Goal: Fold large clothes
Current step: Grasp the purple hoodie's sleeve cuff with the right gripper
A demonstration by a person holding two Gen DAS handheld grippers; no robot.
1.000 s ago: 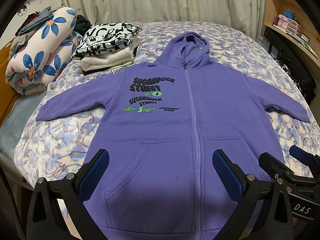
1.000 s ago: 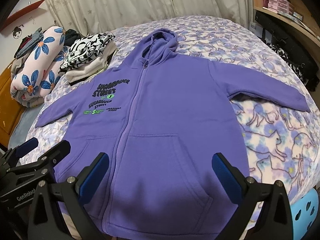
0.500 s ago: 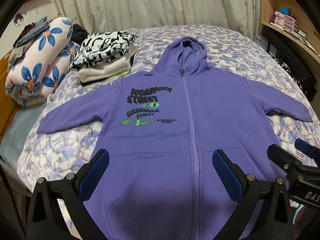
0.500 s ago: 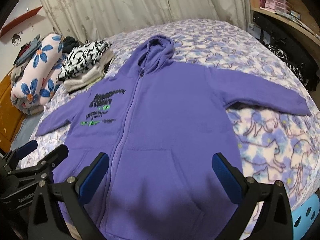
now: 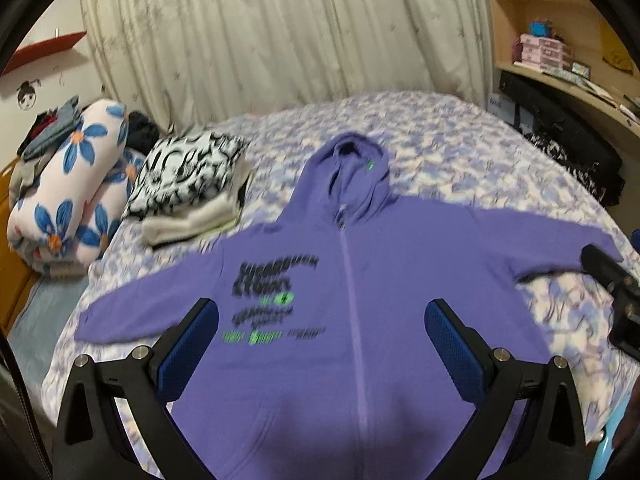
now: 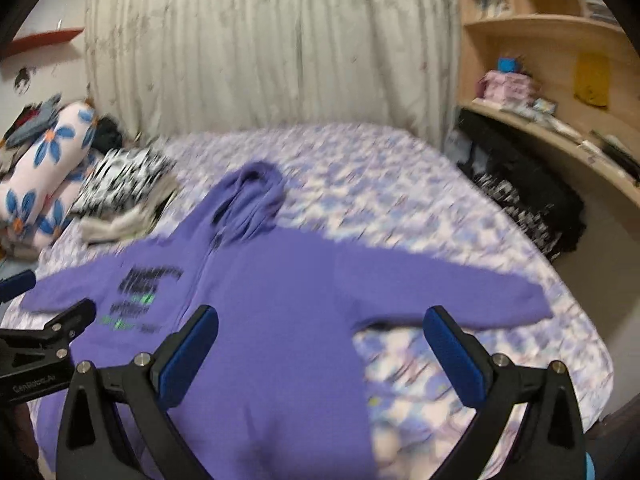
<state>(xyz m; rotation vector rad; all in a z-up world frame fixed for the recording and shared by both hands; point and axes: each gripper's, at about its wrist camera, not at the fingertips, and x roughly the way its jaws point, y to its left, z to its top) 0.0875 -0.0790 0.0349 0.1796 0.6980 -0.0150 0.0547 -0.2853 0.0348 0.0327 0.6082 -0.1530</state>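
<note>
A purple zip hoodie (image 5: 360, 320) lies flat, front up, on the bed with both sleeves spread out; it also shows in the right wrist view (image 6: 280, 300). My left gripper (image 5: 322, 344) is open and empty, held above the hoodie's chest near the black print. My right gripper (image 6: 320, 348) is open and empty, above the hoodie's right side near the armpit of the right sleeve (image 6: 460, 284). The right gripper's side shows at the right edge of the left wrist view (image 5: 612, 280). Both views are motion blurred.
A stack of folded clothes (image 5: 192, 184) and a rolled floral quilt (image 5: 68, 188) sit at the bed's left. The bed (image 5: 460, 148) has a patterned cover. Curtains hang behind. Wooden shelves (image 6: 540, 80) and dark bags (image 6: 528, 200) stand to the right.
Both grippers have risen and tilted up and forward, so the hoodie sits lower in view and more of the curtains shows. The right gripper swung toward the right sleeve. Both stay open.
</note>
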